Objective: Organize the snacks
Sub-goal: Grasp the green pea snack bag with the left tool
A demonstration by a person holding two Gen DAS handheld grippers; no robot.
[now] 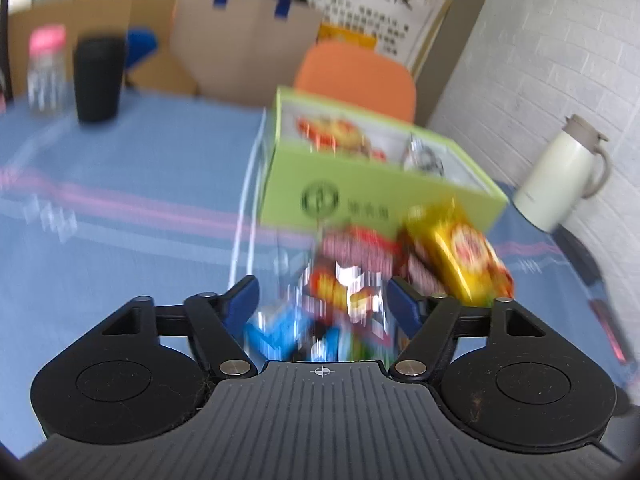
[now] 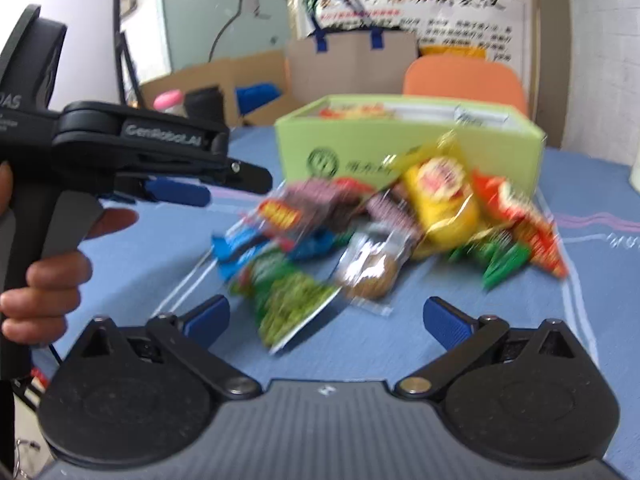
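A heap of snack packets (image 2: 360, 232) lies on the blue tablecloth in front of an open green box (image 2: 408, 148). The box (image 1: 360, 184) holds a few packets. In the left wrist view my left gripper (image 1: 322, 300) is open, its blue fingers either side of the near packets (image 1: 340, 292), blurred by motion. A yellow packet (image 1: 460, 252) lies to its right. In the right wrist view my right gripper (image 2: 326, 318) is open and empty, just short of a green packet (image 2: 288, 300). The left gripper (image 2: 176, 192) shows at the left, held in a hand.
A black cup (image 1: 98, 78) and a pink-capped bottle (image 1: 46, 72) stand at the table's far left. A white thermos jug (image 1: 560, 172) stands at the right by the wall. An orange chair (image 1: 356, 76) and a paper bag (image 1: 248, 48) are behind the table.
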